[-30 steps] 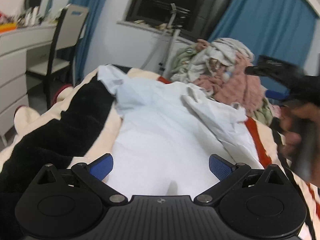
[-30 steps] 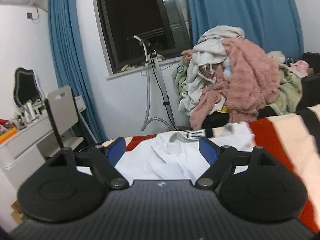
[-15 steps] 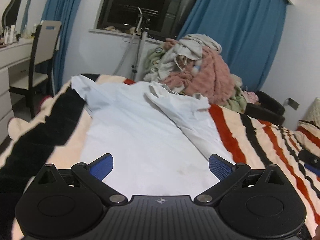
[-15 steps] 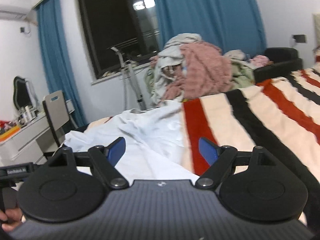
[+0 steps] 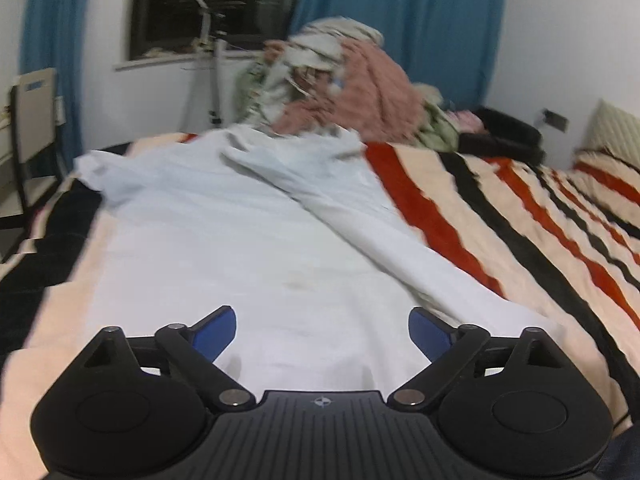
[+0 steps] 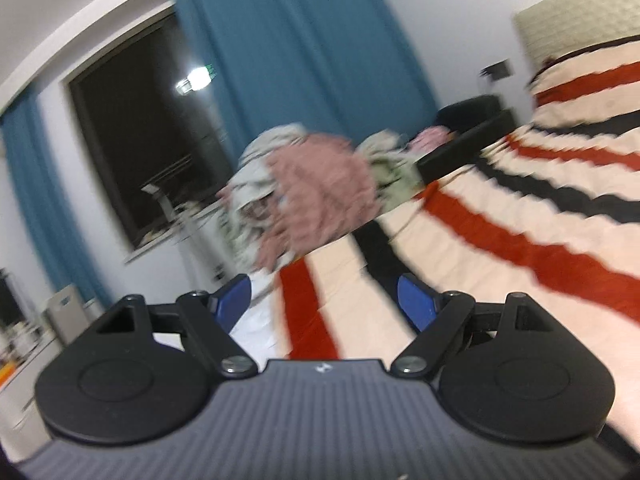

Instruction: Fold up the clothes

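Observation:
A white shirt (image 5: 224, 248) lies spread flat on the striped bedspread (image 5: 500, 216), with one sleeve folded diagonally across its right side. My left gripper (image 5: 322, 334) hovers over the shirt's near hem; its jaws are closing, wide apart, with only the cloth below them. In the blurred right wrist view my right gripper (image 6: 324, 302) stands open over the bedspread (image 6: 520, 240). Only a white corner of the shirt (image 6: 256, 328) shows beside its left finger. Nothing is between its pads.
A heap of unfolded clothes (image 5: 344, 80), pink and pale, is piled beyond the far end of the bed (image 6: 316, 196). A chair (image 5: 32, 128) and a desk stand at the left. A dark window, blue curtains and a black seat (image 5: 504, 132) lie behind.
Both views have swung right across the bed. The right gripper has left the shirt's collar end and now faces the bare striped bedspread. The left gripper's jaws have narrowed a little.

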Available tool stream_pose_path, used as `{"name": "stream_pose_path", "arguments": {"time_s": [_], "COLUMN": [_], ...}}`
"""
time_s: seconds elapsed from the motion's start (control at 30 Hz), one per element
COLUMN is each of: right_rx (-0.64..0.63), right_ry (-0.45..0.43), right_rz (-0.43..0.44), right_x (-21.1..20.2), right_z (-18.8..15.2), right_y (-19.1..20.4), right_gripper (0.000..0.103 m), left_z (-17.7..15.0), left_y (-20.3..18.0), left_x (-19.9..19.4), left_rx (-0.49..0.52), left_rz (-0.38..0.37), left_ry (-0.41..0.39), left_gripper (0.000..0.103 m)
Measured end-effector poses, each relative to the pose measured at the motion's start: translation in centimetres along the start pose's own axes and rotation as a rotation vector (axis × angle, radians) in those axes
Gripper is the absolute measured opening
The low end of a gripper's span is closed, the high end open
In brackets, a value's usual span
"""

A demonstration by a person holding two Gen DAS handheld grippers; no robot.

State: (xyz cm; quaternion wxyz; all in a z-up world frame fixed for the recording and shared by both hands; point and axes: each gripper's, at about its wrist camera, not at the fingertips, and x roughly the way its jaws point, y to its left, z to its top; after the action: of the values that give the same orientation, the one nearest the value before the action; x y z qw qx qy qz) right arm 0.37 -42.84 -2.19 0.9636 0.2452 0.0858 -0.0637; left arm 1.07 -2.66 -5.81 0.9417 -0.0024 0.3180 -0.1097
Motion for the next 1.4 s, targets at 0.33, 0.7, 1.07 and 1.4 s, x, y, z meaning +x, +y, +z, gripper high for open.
{"name": "stream_pose_path", "arguments": {"time_s": [0.33,0.7,1.07,1.4], "right_rx": [0.108,0.111,0.05,-0.007], "right_ry": [-0.041,-0.008,0.003,-0.029], "right_rz": [-0.076,-0.077,-0.068,0.001], "right_x": [0.5,1.3,2.0,0.3], "right_z": [0.3,-0.5,-1.2,-1.4], "right_y": [-4.3,-5.1,-4.0,-1.2], "right_gripper": [0.083,0.083,0.083,0.083], "left_z": [0.1,-3.2,-1.6,0.3], "left_y": [-14.9,-23.8,-20.7,-7.8], "left_x": [5.9,13.0,10.3,-4.8], "left_rx": [0.183,0.28,0.217,-0.006], "left_rz": [-0.254,-0.391,-0.388,-0.422], "left_ry": [0.109,0.219,0.153,0.042], "left_gripper": [0.079,0.038,0.001,0.0]}}
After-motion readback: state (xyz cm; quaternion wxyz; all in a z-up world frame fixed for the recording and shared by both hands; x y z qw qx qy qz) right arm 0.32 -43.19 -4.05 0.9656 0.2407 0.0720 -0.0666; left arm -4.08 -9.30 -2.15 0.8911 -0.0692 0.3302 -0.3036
